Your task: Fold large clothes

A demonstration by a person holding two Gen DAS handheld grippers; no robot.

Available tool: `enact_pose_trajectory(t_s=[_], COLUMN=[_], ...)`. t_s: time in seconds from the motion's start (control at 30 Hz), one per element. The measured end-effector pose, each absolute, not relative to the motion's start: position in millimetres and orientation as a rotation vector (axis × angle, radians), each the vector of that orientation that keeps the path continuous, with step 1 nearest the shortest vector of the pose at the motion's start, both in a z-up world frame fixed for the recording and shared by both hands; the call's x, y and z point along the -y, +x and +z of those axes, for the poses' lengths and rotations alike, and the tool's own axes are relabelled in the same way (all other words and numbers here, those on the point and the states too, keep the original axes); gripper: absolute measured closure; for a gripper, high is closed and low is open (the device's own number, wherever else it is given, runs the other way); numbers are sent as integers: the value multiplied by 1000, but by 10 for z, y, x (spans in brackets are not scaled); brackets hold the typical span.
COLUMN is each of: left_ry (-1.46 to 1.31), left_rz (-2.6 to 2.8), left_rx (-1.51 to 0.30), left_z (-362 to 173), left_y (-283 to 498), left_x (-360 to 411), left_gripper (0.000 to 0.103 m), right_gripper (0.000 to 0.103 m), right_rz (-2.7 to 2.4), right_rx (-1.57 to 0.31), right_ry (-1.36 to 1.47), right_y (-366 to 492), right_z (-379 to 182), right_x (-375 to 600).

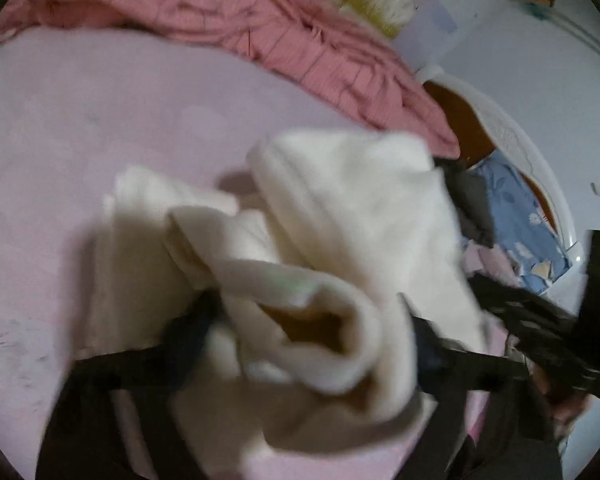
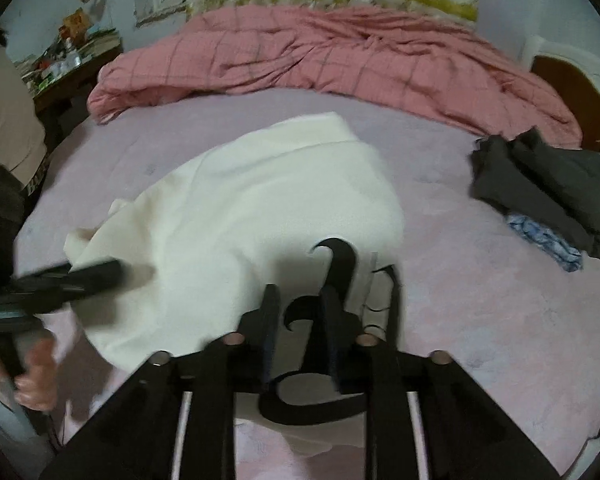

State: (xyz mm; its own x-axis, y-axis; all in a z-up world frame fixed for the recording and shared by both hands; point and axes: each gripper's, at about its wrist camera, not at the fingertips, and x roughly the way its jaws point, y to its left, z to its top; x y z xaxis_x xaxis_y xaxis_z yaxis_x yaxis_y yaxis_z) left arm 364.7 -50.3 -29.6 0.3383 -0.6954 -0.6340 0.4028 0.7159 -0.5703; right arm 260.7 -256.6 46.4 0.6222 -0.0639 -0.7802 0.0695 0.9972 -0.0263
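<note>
A cream garment (image 2: 260,200) lies spread on the pink bed sheet (image 2: 480,300). In the left wrist view it is bunched up close, and a rolled, hollow cuff (image 1: 324,320) sits between the wide-apart fingers of my left gripper (image 1: 308,328). The roll is not squashed, and the picture is blurred. The right wrist view shows the left gripper (image 2: 112,274) at the garment's left edge. My right gripper (image 2: 300,316) hovers over the garment's near edge with its fingers apart. A black hanger (image 2: 336,252) lies under it, hook pointing away, its neck beside the right finger.
A pink checked quilt (image 2: 340,52) is heaped along the far side of the bed. A dark grey garment (image 2: 548,184) and a blue patterned cloth (image 2: 548,240) lie at the right. A cluttered side table (image 2: 68,68) stands far left. A hand (image 2: 36,376) holds the left tool.
</note>
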Motion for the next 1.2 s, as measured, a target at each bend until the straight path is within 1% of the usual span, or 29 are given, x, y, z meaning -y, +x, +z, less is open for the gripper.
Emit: enact_pose_trajectory(t_s=[0.03,0.07,0.1,0.13,0.27,0.33,0.4,0.53,0.57,0.63,0.7,0.77,0.83,0.93,1.0,1.03,1.07,1.13,1.2], left_ry=[-343,-341,-321,-303,-313,-257,-195,-196,-172,-118,-96,-104,-135,-102,-103,-108,-112,-111,-106], left_rz=[-733,-744,-747,-737,-618,-564,-509,-470,-461,-437,-431,-430,-437,-438,-430,-426,-424,-422,-420], left_rx=[-987,-967,-936,-906,-722,-671,-717,-925,-946,-941,-925,-922,-914,-911,-919,-922,-924,-922,-919], left_z=[-319,-292,-219,-140,279,454,420,-132,-246,-331,-308,-316,-310,-302,-325,-329,-323,-317,-315], left_y=[3653,3635,3595,3543,3279,3161,3173,3454,3475,3474,3450,3477,3488,3464,3484,3481,3492,3490,3493], left_x=[528,546,550,526,220,64,-1,6,20,95,121,162,116,110,140,129,131,141,149], left_gripper=[53,63,75,81,84,84,84,84,83,82,81,77,73,73,73,73,73,73,73], right_gripper=[41,29,29,29,29,29,29,29,29,28,24,18,17,17,24,39,66,96,98], right_rz=[-110,-132,-148,-164,-233,-223,-200,-132,-116,-69,-45,-43,-45,-38,-35,-20,-6,12,49], right_rx=[-869,-844,-827,-828,-847,-866,-877,-860,-855,-862,-863,-836,-796,-768,-758,-765,-778,-833,-886], right_ry=[-3,-3,5,14,87,110,117,71,55,49,43,15,-59,-134,-143,-118,-83,-18,-5], right_y=[2551,2511,2471,2443,2366,2364,2370,2431,2448,2477,2458,2377,2205,1978,1933,1972,2040,2264,2485], right_z=[495,518,541,549,550,537,514,519,527,541,558,566,526,431,424,456,505,603,670], right_x=[2600,2643,2696,2760,3083,3149,3129,2827,2746,2629,2544,2472,2371,2231,2193,2211,2244,2318,2303])
